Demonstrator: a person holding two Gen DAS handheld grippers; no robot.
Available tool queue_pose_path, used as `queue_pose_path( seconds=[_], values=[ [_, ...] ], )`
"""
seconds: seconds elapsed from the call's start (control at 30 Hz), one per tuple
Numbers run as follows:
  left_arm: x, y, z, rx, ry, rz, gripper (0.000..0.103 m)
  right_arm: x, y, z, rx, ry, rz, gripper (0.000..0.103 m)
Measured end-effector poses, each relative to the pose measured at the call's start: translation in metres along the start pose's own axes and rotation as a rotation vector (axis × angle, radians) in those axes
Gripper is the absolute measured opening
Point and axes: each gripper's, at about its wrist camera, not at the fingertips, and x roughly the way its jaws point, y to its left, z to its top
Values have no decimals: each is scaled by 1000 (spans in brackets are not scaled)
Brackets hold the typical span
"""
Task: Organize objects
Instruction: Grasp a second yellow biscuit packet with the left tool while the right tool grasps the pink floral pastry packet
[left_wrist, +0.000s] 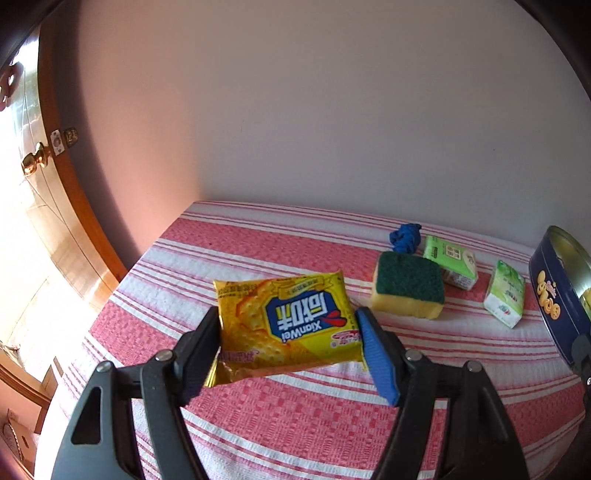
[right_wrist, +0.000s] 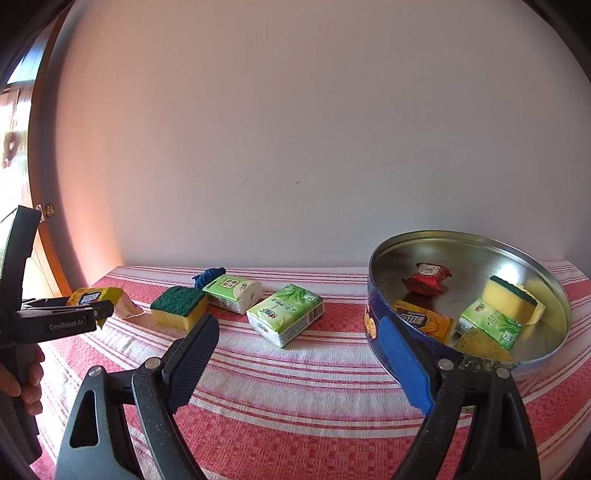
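Far left, against a wooden door (left_wrist: 74, 229) with a brass knob (left_wrist: 35, 160): left gripper (left_wrist: 288, 328) clenched on a yellow foil cracker packet (left_wrist: 284, 325), black pad on one short edge, blue pad on the other, packet lifted clear of the red-and-white striped tablecloth (left_wrist: 280, 406). In the right wrist view, same packet (right_wrist: 98, 297) seen pinched at the table's left end, a hand (right_wrist: 27, 373) wrapped round the handle below. Next along, on the cloth: a yellow sponge with green scouring top (right_wrist: 179, 306), a small knot of blue cord (right_wrist: 207, 277) behind it near the wall, then two green-and-white tissue packs, the nearer-wall one (right_wrist: 232, 291) just beside the sponge, the other (right_wrist: 284, 314) tilted and closer to the front. Right gripper (right_wrist: 299, 362) released, jaws wide with only cloth between them, blue pad just in front of the tin's wall. Far right: a round dark-blue metal biscuit tin (right_wrist: 373, 325), lid off, shiny inside, holding a red snack packet (right_wrist: 426, 282) toward the back, a yellow cracker packet (right_wrist: 424, 321) at the near left, a green tissue pack (right_wrist: 491, 323) in the middle, and a yellow-green sponge (right_wrist: 513, 299) leaning at the right.
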Motion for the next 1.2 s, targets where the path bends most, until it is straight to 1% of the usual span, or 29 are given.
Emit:
queue_pose_path(
  seconds=[0.1,0.17,0.23,0.3,0.37,0.43,0.47,0.5,0.53,0.6,0.67,0.73,0.83,0.87,0.9,1.0,1.1,1.2],
  values=[
    [7,25,2,-90,8,9,72,12,19,-1,-10,46,70,90],
    [9,40,3,-135,3,34,72,23,34,-2,-3,85,131,90],
    [9,53,1,-186,1,67,72,32,49,-3,-4,123,162,86],
    [11,60,-2,-213,7,87,72,42,65,-4,-12,156,192,85],
    [14,60,-2,-201,4,131,72,52,83,-4,-22,189,233,83],
    [14,58,-2,-171,-4,180,72,65,102,-4,-33,227,269,77],
    [14,60,-2,-161,-10,195,72,72,112,-4,-41,250,283,73],
    [14,61,-3,-157,-14,208,72,80,120,-5,-47,275,300,72],
    [14,62,-2,-157,-18,219,72,88,128,-5,-51,301,313,71],
    [15,67,-2,-167,-18,246,72,101,144,-6,-56,342,330,67],
    [19,73,-3,-185,-9,276,72,111,158,-7,-76,369,340,67],
    [23,82,-4,-209,7,289,72,116,172,-7,-101,379,351,67],
    [26,89,-6,-240,25,274,72,123,194,-11,-168,412,341,67],
    [26,89,-7,-243,26,270,72,129,199,-13,-178,430,340,61],
    [26,88,-7,-243,26,270,72,132,201,-15,-183,451,335,50],
    [25,83,-8,-235,24,263,72,130,195,-13,-171,445,337,45],
    [25,77,-8,-225,18,239,72,123,177,-11,-158,436,324,43],
    [23,64,-8,-218,6,205,72,106,151,-9,-146,380,302,43]
  ],
)
